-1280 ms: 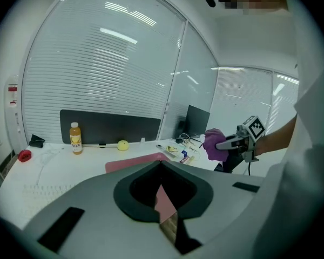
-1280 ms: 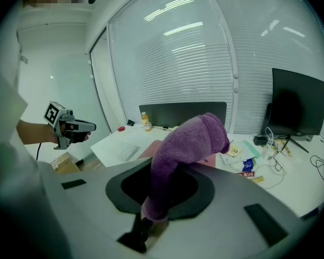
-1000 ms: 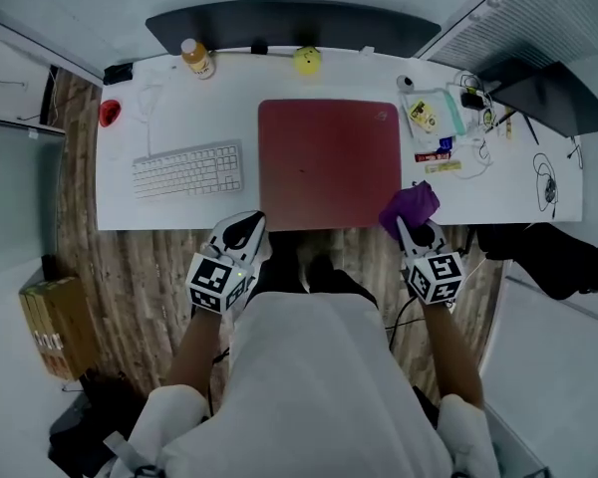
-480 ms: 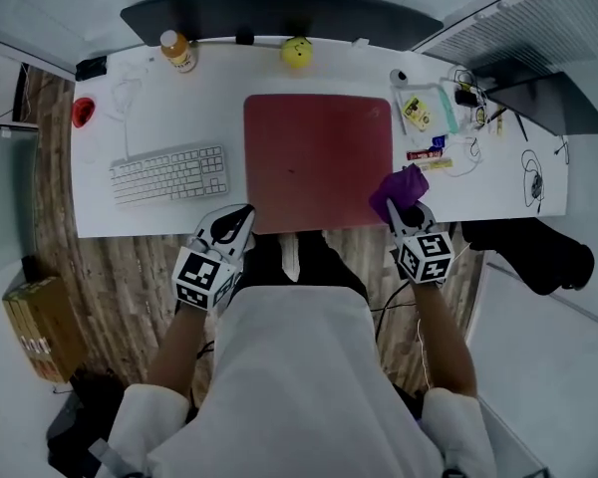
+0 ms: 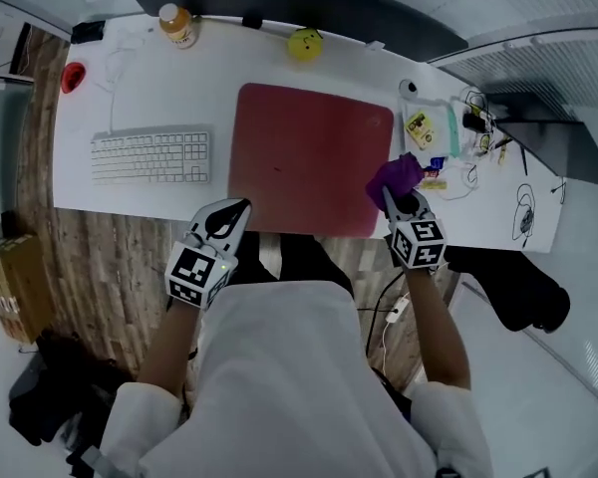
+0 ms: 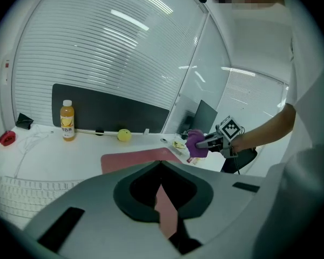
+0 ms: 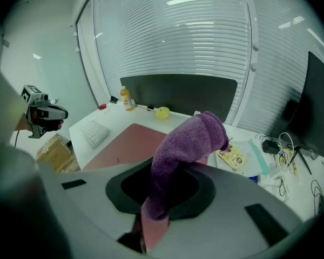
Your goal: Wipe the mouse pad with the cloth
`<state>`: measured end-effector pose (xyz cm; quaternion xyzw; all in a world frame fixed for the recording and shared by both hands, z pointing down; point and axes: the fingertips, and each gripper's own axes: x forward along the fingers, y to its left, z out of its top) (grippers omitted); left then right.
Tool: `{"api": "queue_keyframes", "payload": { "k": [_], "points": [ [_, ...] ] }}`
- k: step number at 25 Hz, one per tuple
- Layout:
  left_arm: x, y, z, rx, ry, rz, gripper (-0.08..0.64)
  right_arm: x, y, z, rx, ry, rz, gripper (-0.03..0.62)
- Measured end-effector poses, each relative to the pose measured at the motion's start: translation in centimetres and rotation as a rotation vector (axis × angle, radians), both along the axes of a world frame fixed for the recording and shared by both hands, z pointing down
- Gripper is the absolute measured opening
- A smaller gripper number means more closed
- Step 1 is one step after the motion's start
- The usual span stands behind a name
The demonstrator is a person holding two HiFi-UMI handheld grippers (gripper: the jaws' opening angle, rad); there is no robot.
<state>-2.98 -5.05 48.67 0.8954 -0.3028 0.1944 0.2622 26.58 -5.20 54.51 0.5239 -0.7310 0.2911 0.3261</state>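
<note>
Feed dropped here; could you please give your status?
Right gripper shut on cloth, at right edge of mouse pad. Left gripper shut, empty. Pad bare.

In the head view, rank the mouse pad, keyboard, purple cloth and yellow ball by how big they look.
1. mouse pad
2. keyboard
3. purple cloth, bunched in the right gripper and partly hidden, so its true size is unsure
4. yellow ball

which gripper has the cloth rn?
The right gripper: it is clamped on the purple cloth, over the right edge of the mouse pad. The left gripper holds nothing, near the pad's near-left corner.
</note>
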Motion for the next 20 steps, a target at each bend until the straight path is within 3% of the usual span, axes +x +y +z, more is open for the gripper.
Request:
{"api": "queue_keyframes", "payload": {
  "k": [8,20],
  "points": [
    [2.1,-0.6,1.7,-0.024,-0.001,-0.073,0.017,3.4,-4.2,4.1,-0.086,0.067,-0.073,0.072],
    [0.8,-0.4,3.8,-0.065,-0.022,-0.196,0.017,7.2,-10.9,11.2,-0.257,0.329,-0.117,0.072]
  ]
}}
